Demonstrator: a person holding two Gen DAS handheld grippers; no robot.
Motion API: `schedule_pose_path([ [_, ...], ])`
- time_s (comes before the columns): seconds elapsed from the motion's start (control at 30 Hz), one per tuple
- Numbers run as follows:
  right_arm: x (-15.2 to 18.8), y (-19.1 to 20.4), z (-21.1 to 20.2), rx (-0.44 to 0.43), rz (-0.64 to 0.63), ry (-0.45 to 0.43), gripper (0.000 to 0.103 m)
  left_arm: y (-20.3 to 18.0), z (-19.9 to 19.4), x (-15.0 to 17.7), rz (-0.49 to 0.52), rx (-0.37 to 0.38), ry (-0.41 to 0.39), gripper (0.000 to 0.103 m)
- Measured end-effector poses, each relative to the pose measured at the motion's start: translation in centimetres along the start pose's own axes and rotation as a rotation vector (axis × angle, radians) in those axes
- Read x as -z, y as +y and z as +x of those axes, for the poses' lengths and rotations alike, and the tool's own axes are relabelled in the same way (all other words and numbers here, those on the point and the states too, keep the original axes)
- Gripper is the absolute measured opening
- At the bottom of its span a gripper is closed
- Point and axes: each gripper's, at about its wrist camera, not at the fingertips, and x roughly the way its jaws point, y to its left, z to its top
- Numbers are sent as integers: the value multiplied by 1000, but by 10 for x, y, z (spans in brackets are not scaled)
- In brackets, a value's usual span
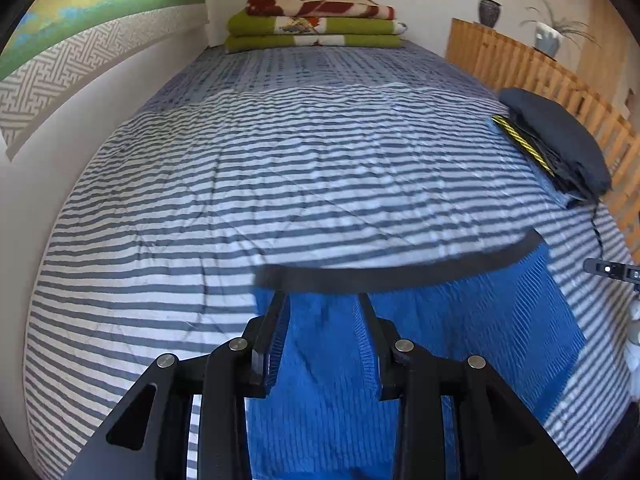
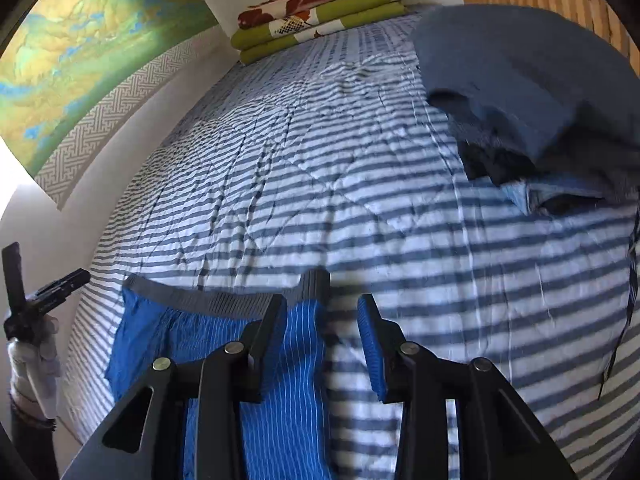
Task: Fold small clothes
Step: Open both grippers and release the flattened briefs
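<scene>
Blue pin-striped shorts (image 1: 460, 340) with a dark grey waistband (image 1: 400, 272) lie flat on the striped bed cover (image 1: 280, 180). My left gripper (image 1: 322, 300) is open just above the cloth, fingertips near the waistband's left end, nothing pinched. In the right wrist view the same shorts (image 2: 160, 340) lie low and left. My right gripper (image 2: 322, 302) is open over the right end of the waistband (image 2: 192, 298), one finger above blue cloth, the other above the cover. Each gripper shows at the edge of the other's view: the right gripper (image 1: 612, 270) and the left gripper (image 2: 48, 292).
A pile of folded dark clothes (image 1: 560, 140) (image 2: 520, 80) sits at the bed's right side by a wooden slatted rail (image 1: 520, 60). Folded green and red blankets (image 1: 316, 24) lie at the far end. A wall (image 1: 60, 200) runs along the left.
</scene>
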Motion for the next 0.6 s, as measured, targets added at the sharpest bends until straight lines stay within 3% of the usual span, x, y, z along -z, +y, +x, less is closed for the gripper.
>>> schedule_pose_path([
  [0.07,29,-9,-8,-30,11,40,33,-32,-6,18,62,40,9,35],
  [0.13,57,-13,-10,5,-8,81,33,-65,-10,34,121,98,22,35],
  [0.2,78,-16,-8,-12,5,113,33,-95,-13,48,173,129,27,35],
  [0.27,92,-16,-3,-41,16,140,33,-122,-14,59,231,147,32,35],
  [0.37,104,-7,4,-14,-16,159,33,-155,-13,72,264,178,52,35],
  [0.4,107,-4,6,-5,-26,159,28,-165,-12,77,274,192,64,35],
  [0.43,108,-1,5,-8,-27,161,10,-176,-13,82,294,199,67,35],
  [0.47,110,-1,4,-21,-13,171,3,-189,-13,87,324,198,65,35],
  [0.6,112,-6,-30,-105,47,119,3,-238,-14,104,429,236,61,48],
])
